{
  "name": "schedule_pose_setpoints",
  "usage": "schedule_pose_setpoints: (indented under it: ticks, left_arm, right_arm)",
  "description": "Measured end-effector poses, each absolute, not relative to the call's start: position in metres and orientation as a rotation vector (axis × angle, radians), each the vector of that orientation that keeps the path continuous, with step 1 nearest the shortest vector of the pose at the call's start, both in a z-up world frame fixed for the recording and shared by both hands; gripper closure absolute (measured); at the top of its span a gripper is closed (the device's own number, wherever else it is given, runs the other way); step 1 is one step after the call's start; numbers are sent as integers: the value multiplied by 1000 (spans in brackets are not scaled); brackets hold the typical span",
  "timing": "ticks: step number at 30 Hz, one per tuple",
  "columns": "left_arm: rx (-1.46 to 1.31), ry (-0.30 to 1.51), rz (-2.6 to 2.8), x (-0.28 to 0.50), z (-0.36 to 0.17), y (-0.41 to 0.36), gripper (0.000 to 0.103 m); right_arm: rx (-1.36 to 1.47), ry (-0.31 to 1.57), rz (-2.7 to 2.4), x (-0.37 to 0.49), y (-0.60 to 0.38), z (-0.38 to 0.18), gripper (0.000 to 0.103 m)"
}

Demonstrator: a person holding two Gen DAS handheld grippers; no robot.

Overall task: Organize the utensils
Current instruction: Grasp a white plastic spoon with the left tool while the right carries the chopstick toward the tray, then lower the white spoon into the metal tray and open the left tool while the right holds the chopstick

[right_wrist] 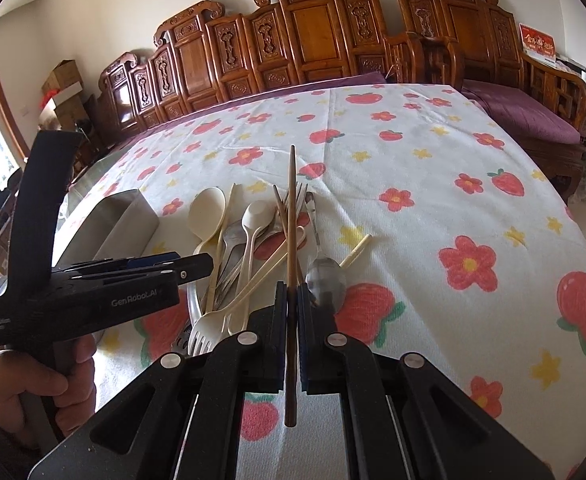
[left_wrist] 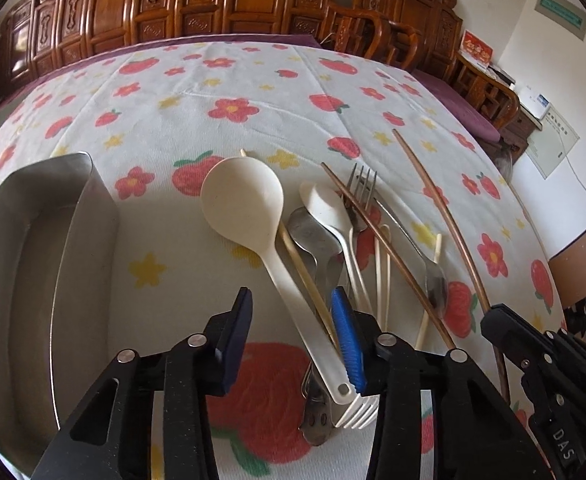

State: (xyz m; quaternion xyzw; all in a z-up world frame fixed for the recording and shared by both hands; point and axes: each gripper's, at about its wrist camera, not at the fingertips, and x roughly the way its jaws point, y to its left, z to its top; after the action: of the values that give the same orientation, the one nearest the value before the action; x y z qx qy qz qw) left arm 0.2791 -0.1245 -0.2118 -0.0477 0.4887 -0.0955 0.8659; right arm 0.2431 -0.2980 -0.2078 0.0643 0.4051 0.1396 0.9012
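The right gripper (right_wrist: 289, 304) has its fingers closed on a dark brown wooden chopstick (right_wrist: 291, 216), which runs straight forward from between the pads and passes above the pile of utensils; its back end sticks out behind the fingers.

The left gripper (left_wrist: 295, 316) stands with its fingers apart — the blue-padded finger (left_wrist: 347, 344) is just beside the handle of a large cream plastic spoon (left_wrist: 249, 208), the other finger on open cloth.

The pile lies on the bench under a white cloth printed with red flowers and strawberries (left_wrist: 229, 92): the cream spoon, a smaller white plastic spoon (left_wrist: 325, 204), a steel fork (left_wrist: 363, 184), a white plastic fork (right_wrist: 205, 330), a steel spoon lying bowl-toward-camera (right_wrist: 325, 276), and a second brown chopstick (left_wrist: 389, 252) crossing them.

A rectangular stainless-steel tray (left_wrist: 93, 208) sits left of the pile, a strip of bare cloth between them. Beyond and right of the utensils the cloth is open up to the far edge, where carved wooden chairs (right_wrist: 313, 36) stand.
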Motion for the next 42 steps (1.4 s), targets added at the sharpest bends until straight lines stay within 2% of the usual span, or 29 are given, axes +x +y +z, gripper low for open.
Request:
schedule_pose_setpoints:
  ticks: [3,6,10,30,42]
  left_arm:
    - [-116,1047,-213,282,-216,-124,83]
    - [-106,1044,-218,280,-215,-125,86]
    - [-86,1034,-207,276,-211,-122,99]
    - [-14,890,-201,228,-151,-75,100]
    - [36,864,-166,217,-143,-25,100]
  right_arm:
    - [133,839,291,244,-298,-208,97]
    - [121,843,293,243,-294,-209,97]
    - [109,842,296,243,-291,-208,97]
    - [51,820,372,227,-254,-193,97]
    - [37,802,401,215,-232,-189,97]
